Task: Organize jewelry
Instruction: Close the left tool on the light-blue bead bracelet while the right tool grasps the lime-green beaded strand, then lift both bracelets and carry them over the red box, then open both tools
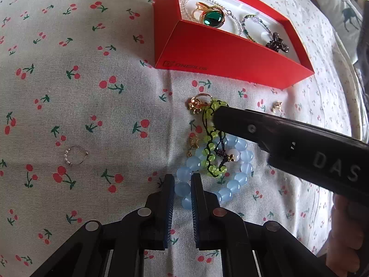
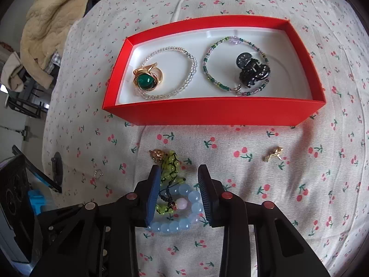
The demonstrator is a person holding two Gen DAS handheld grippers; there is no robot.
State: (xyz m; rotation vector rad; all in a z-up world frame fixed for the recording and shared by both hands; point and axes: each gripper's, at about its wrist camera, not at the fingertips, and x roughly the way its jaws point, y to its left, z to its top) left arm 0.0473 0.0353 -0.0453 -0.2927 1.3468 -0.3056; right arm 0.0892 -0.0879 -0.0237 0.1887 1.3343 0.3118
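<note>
Green bracelet lengthwise toward box

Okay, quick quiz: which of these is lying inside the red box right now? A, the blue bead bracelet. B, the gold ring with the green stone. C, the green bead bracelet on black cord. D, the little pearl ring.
B: the gold ring with the green stone lies in the red box; the other three are on the cloth.

Both wrist views look steeply down, close over the cloth; both share the red box and, seemingly, blue beads.
</note>
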